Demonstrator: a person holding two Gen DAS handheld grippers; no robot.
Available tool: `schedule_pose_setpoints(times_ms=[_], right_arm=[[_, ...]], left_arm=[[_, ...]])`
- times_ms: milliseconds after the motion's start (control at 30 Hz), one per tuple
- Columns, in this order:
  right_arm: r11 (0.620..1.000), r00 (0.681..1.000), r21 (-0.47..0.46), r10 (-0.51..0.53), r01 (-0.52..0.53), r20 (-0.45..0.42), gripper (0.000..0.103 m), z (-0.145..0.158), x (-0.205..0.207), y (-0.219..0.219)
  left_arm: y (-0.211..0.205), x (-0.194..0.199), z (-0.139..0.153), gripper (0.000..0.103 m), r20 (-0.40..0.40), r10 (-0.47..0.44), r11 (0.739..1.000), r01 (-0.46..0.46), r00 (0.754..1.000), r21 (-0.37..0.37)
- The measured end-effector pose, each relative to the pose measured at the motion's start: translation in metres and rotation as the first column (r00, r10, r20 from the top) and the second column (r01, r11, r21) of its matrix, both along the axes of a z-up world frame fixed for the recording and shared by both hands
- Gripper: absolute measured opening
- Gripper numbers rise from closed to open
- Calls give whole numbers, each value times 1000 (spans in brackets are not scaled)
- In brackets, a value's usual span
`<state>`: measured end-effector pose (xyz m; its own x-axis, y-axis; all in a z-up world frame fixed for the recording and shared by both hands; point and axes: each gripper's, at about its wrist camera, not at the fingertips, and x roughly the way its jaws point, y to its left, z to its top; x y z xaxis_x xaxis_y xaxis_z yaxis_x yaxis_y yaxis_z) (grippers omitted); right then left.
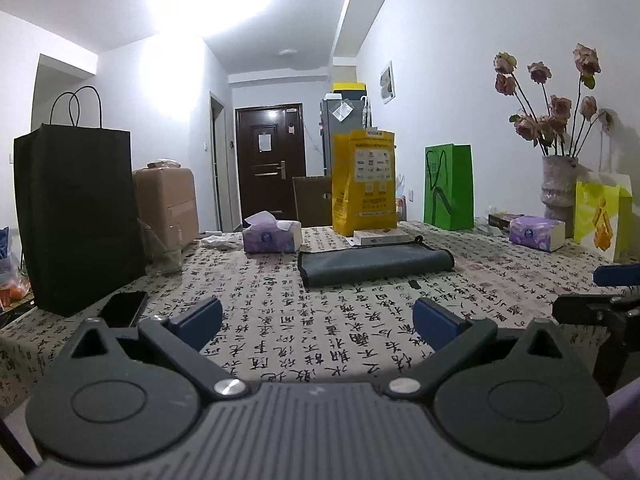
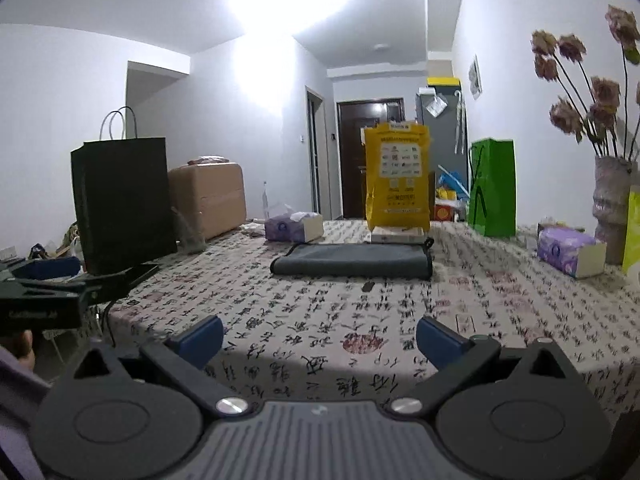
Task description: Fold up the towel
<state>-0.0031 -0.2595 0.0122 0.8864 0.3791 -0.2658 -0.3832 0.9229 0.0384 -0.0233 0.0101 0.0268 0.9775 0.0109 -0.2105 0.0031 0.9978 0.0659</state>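
Observation:
A dark grey towel (image 1: 376, 266) lies folded into a flat narrow bundle on the calligraphy-print tablecloth (image 1: 280, 320), past the middle of the table. It also shows in the right wrist view (image 2: 354, 260). My left gripper (image 1: 318, 320) is open and empty, low over the cloth, well short of the towel. My right gripper (image 2: 320, 338) is open and empty, also short of the towel. The right gripper shows at the right edge of the left wrist view (image 1: 612, 292). The left gripper shows at the left edge of the right wrist view (image 2: 60, 288).
A black paper bag (image 1: 78, 216) and a phone (image 1: 122, 308) sit at the left. Tissue packs (image 1: 272, 236) (image 1: 538, 232), a yellow bag (image 1: 364, 182), a green bag (image 1: 450, 186), a flat box (image 1: 382, 237) and a vase of flowers (image 1: 558, 184) line the far side and right.

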Motion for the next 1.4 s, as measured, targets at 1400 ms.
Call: schedule_pose_setpoints(times_ms=[1400], right_arm=[[1000, 999, -12, 28, -29, -20, 103, -8, 8, 7]], left_arm=[[-7, 4, -12, 103, -47, -25, 1000, 25, 999, -13]])
